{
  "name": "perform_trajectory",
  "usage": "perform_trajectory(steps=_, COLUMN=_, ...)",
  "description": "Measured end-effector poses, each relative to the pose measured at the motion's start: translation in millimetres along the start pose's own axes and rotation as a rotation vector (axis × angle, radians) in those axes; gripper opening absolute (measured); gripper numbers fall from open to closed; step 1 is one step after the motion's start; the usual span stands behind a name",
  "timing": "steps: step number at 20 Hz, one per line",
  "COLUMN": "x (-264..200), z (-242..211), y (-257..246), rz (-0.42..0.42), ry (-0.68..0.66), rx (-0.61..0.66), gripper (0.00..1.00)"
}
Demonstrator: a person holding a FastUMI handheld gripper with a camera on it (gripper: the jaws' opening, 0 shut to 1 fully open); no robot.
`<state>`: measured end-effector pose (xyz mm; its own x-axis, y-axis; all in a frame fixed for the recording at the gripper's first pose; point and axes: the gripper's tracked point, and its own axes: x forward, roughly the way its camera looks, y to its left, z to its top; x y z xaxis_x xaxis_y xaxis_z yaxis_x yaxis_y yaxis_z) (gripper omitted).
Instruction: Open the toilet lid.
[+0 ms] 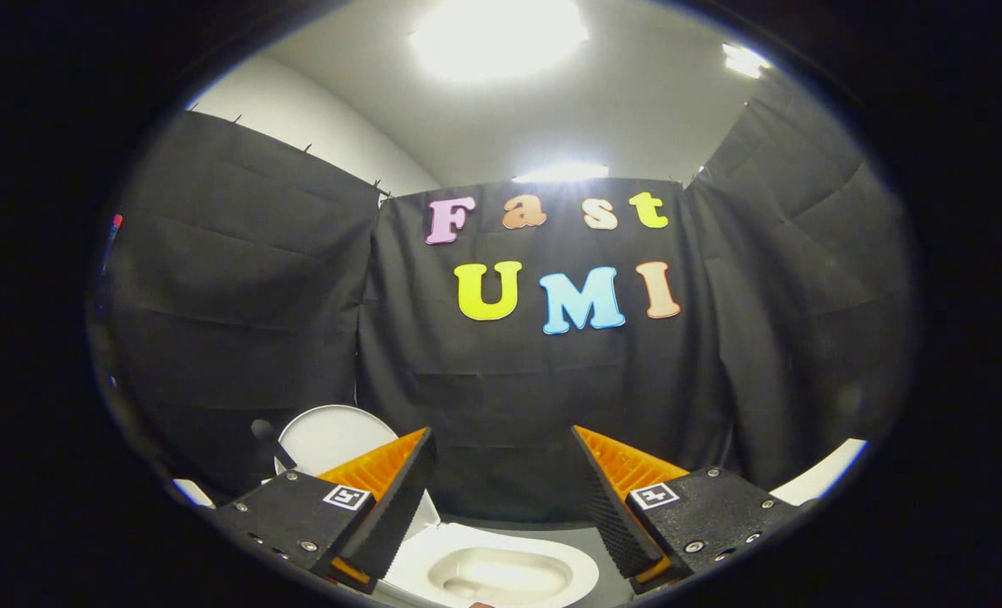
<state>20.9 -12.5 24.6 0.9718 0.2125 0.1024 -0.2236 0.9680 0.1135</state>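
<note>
The toilet lid [328, 439] stands raised, upright behind the open bowl [501, 574] and partly hidden by the left finger. The bowl lies low between the fingers. The gripper [501, 473] is spread wide, holding nothing (both pads clear of the lid). Judged step: opening appears complete; the next move calls only for a clean withdrawal.
</note>
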Motion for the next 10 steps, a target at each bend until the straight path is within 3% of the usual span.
perform_trajectory(steps=4, x=-7, z=-5, y=-28, rz=-0.035, ry=0.059, rx=-0.078, gripper=0.96)
perform_trajectory(steps=10, x=-22, z=13, y=-56, rz=-0.063, ry=0.038, rx=-0.077, gripper=0.96)
